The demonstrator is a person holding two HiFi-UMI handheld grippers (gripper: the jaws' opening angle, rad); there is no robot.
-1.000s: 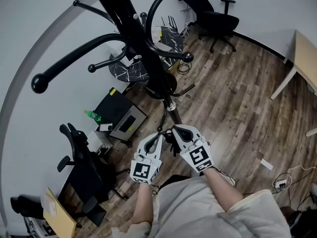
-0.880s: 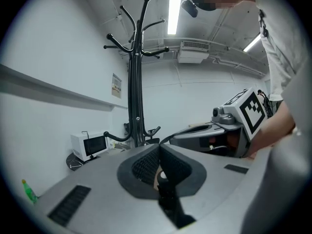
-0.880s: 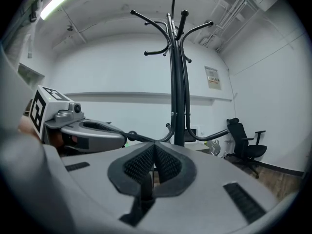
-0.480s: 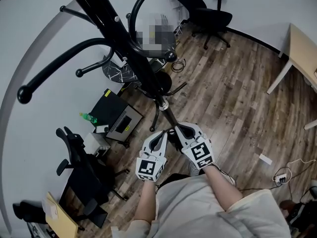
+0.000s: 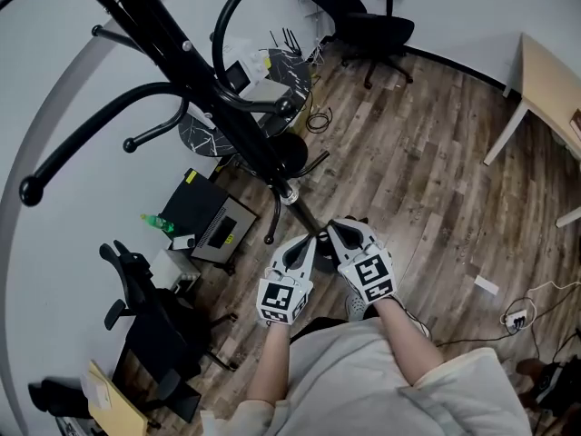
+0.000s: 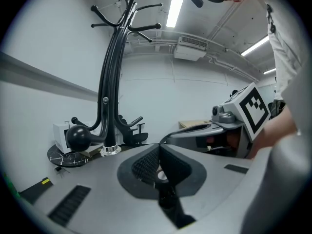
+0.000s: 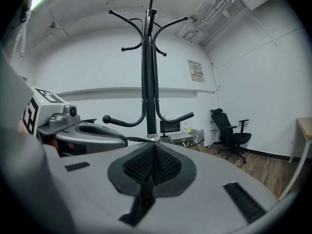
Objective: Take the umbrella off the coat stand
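Note:
A black coat stand (image 5: 204, 71) with curved, ball-tipped hooks fills the upper left of the head view; its chrome collar (image 5: 289, 193) sits low on the pole. No umbrella shows on its hooks in any view. My left gripper (image 5: 309, 241) and right gripper (image 5: 334, 228) are side by side just in front of the pole, both shut with nothing between the pads. In the left gripper view the stand (image 6: 111, 82) rises at the left, beyond the left gripper (image 6: 160, 147). The right gripper (image 7: 155, 146) points straight at the stand (image 7: 150, 72).
A black office chair (image 5: 363, 25) stands at the back and a wooden desk (image 5: 545, 75) at the right. Behind the stand are a round marbled table (image 5: 204, 139), a black box (image 5: 213, 216) and a green bottle (image 5: 154, 220). Another office chair (image 5: 150, 302) is at the lower left. Cables (image 5: 517, 316) lie on the floor.
Both grippers, still shut and side by side, have drifted slightly right and lower. The coat stand has slid to the left in the head view.

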